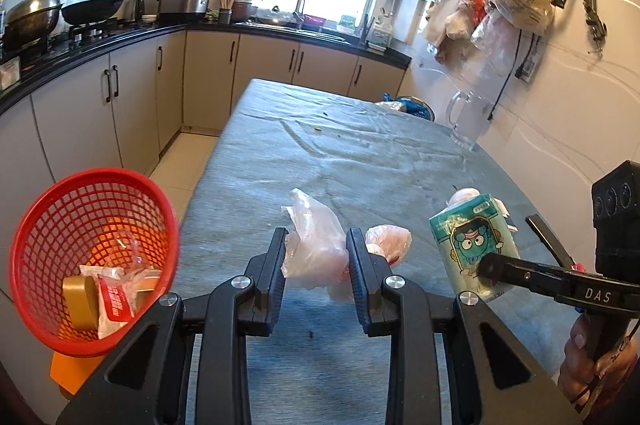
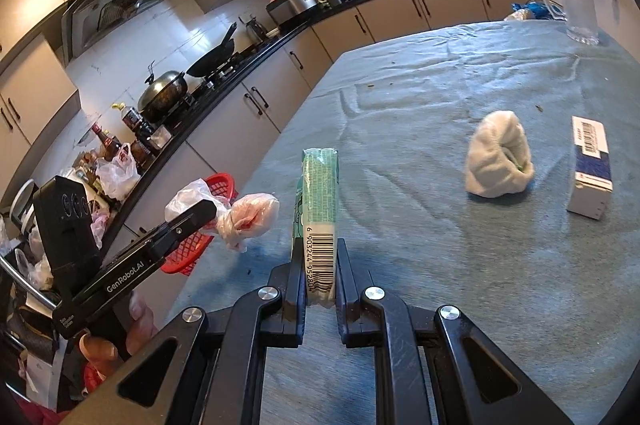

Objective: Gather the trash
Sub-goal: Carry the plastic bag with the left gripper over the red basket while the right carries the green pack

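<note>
My left gripper (image 1: 316, 253) has its jaws squeezed on a crumpled plastic bag (image 1: 314, 249). My right gripper (image 2: 319, 265) has its jaws pinched tight on a green tissue pack (image 2: 319, 193). The red basket (image 1: 94, 261), with trash inside, sits just left of the bag, beside the surface (image 1: 320, 153).

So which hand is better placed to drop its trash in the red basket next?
Left, likely: the left gripper with its plastic bag is beside the red basket; the right gripper is farther.
</note>
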Available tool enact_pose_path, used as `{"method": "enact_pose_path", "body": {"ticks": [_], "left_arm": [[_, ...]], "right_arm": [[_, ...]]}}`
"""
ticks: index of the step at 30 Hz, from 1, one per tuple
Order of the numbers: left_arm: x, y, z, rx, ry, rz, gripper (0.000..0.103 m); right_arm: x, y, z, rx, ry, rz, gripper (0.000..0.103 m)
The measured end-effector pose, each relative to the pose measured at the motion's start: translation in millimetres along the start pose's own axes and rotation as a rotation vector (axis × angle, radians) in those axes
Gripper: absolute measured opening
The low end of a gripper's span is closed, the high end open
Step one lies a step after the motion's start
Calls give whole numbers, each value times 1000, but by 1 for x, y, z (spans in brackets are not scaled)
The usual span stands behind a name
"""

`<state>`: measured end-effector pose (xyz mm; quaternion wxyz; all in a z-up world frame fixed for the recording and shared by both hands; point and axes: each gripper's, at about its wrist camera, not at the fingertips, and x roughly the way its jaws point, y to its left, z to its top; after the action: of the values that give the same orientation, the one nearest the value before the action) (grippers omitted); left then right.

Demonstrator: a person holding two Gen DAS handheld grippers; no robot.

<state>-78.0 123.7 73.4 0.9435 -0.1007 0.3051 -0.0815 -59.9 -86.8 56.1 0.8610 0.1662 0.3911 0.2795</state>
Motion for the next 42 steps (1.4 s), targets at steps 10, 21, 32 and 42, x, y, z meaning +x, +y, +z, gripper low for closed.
{"method": "enact_pose_path", "body": {"ticks": [10,21,32,42], "left_arm": [[-16,30,-1,-39,-40,50,28],[-31,66,-3,-77,-77,129,28],[-43,103,-7,-125,-93,211,28],[-46,124,-16,-148,-93,276,28]], "right_arm": [[18,31,5,-66,33,19,13],[42,69,13,-134,61,45,13],[73,104,21,-180,94,74,13],[97,131,28,-216,112,90,13]]}}
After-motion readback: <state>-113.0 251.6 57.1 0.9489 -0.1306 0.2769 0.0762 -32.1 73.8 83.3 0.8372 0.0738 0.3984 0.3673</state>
